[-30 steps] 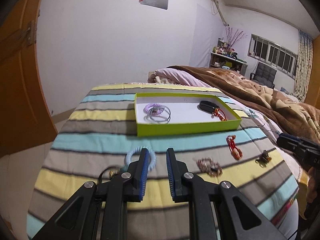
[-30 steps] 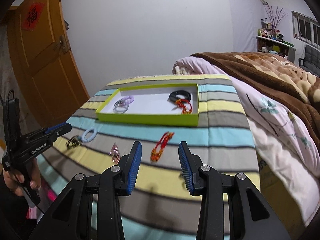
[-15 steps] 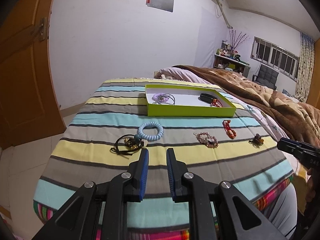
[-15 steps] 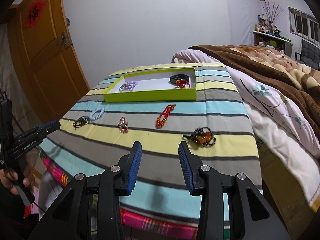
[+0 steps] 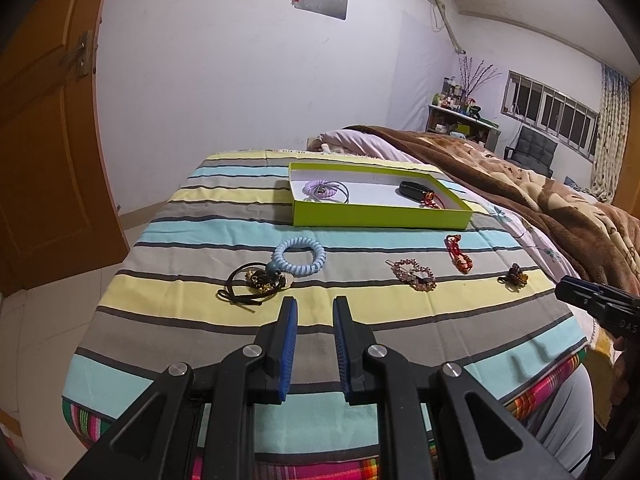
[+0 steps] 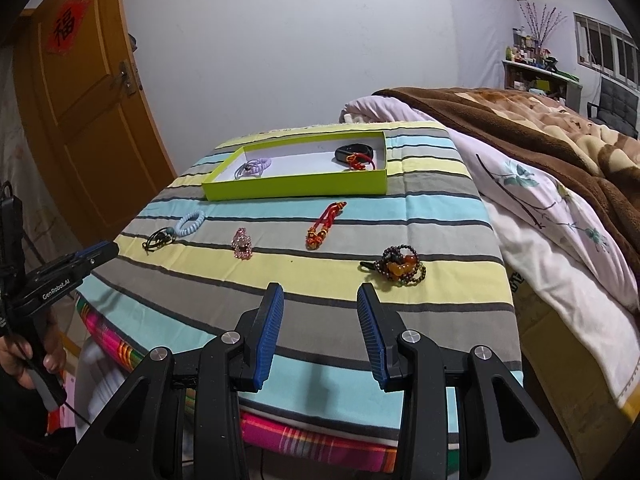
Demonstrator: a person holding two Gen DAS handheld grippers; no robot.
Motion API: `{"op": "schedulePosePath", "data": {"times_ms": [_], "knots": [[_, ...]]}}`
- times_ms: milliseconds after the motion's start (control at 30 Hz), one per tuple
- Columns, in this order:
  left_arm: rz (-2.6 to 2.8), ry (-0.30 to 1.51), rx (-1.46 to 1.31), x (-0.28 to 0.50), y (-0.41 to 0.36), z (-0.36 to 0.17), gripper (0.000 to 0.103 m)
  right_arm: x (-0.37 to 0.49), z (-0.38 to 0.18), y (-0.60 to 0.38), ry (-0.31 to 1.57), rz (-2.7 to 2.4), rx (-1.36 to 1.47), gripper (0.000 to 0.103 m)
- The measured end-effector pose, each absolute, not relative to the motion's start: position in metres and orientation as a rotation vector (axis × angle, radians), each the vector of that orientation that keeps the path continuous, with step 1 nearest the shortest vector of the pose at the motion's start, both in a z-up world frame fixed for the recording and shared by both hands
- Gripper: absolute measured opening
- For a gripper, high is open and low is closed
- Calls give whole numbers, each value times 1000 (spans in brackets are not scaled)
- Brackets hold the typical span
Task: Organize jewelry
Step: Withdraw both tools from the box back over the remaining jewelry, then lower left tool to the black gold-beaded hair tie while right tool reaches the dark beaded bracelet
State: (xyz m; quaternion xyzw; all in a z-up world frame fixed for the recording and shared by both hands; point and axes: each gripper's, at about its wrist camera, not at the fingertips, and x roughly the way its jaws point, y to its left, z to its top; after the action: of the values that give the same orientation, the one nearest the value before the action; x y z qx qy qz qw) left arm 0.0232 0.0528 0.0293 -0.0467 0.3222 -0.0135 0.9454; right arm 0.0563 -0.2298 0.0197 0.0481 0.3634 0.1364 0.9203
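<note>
Both the left hand-held gripper [image 5: 314,312] and right hand-held gripper [image 6: 320,300] have pulled back to the surface's [image 5: 360,312] near edge, jaws parted and empty, leaving five loose pieces outside the green tray [image 5: 380,216], including the blue coil bracelet [image 5: 299,258].

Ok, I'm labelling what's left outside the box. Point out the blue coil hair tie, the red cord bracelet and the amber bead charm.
blue coil hair tie [image 5: 299,259]: left wrist view, on its coiled ring.
red cord bracelet [image 6: 322,227]: right wrist view, mid-cord.
amber bead charm [image 6: 396,266]: right wrist view, on the amber beads.
</note>
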Motion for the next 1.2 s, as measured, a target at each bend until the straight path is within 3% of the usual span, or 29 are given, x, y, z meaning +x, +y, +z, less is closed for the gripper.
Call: {"op": "schedulePosePath", "data": {"times_ms": [567,700,1200], "knots": [[100,710,-111,66,92,5,18,84,6,-246,761,222,101,42],[134,740,-123,79,105,-4,27,92,2,-250,770,206,101,43],[157,830,-94,115,106,-25,27,116,-13,-258,798,159,97,43]]}}
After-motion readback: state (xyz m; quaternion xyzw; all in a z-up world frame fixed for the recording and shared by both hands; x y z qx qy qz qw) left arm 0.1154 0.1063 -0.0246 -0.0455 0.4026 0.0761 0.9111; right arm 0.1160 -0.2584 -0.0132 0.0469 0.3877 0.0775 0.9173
